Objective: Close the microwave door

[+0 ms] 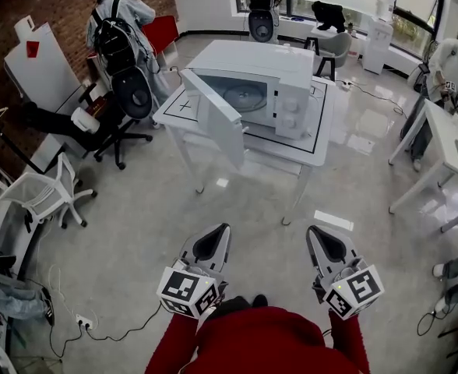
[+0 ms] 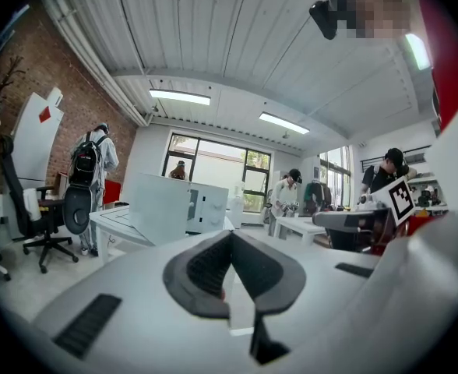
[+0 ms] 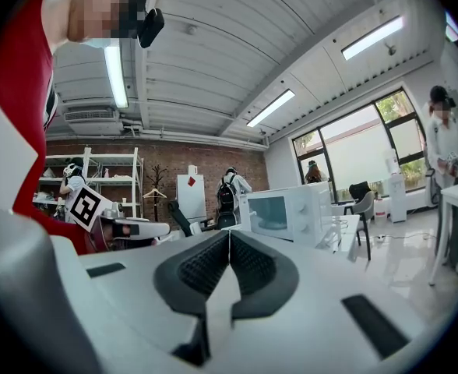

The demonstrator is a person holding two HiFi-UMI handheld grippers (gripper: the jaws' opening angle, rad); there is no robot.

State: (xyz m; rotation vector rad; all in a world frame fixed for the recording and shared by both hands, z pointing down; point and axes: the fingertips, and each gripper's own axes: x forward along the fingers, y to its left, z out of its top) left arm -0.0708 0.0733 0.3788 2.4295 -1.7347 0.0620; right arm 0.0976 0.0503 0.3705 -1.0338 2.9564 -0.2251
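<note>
**Microwave door: open, not yet reached**

Item 1, microwave [image 1: 269,84]: stands on the white table [image 1: 316,153], well ahead of both sets of fingers.
Item 2, its door [image 1: 215,123]: swung wide open, ahead of my left gripper [image 1: 213,242] and well apart from it.
Item 3, left gripper: fingers [image 2: 206,269] clenched on nothing.
Item 4, right gripper [image 1: 327,244]: fingers [image 3: 203,267] likewise pressed together, empty.
Progress, as I judge it: 0 steps done. The approach, the contact and the push shut are all left.
</note>
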